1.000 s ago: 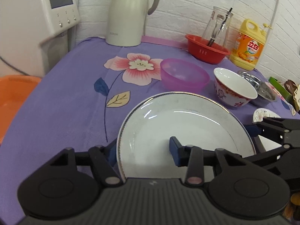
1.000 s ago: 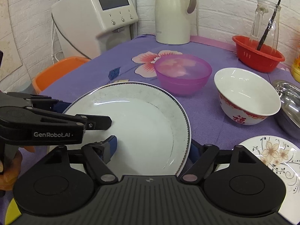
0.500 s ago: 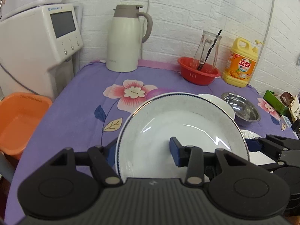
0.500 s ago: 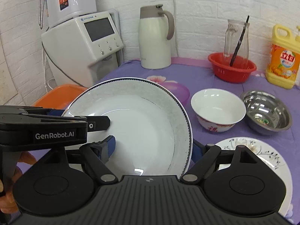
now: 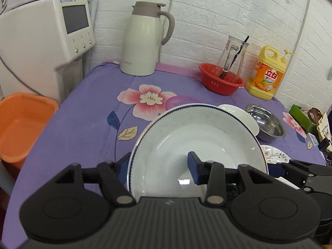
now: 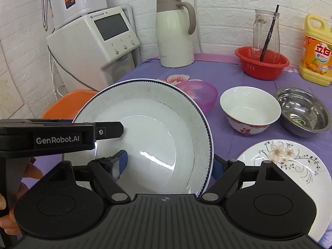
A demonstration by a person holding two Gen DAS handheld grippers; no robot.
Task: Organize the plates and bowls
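Two claws hold one large white plate between them, lifted clear of the purple flowered table and tipped up toward the viewer. At the far left, off the table edge, sits an orange basin, with a white appliance behind it against the brick wall. The left claw pinches the plate's left rim, one blue pad under the edge and the other pressed on the inner face. The right claw grips the opposite rim the same way, its jaws narrow around the thin edge. A cream thermos jug stands at the back. Partly hidden behind the raised plate is a pink plastic bowl. To its right rest a white ceramic bowl with red markings, then a steel bowl, and nearer the front a flat plate with a flower pattern. Further back are a red basket holding a glass jar, and a yellow detergent bottle.

The held plate looks like glazed ceramic: stiff, fairly heavy, smooth enough to slip, and likely to chip or break if dropped. Gripping opposite rims with both claws seems the safest hold, keeping it steady and level when setting it down.
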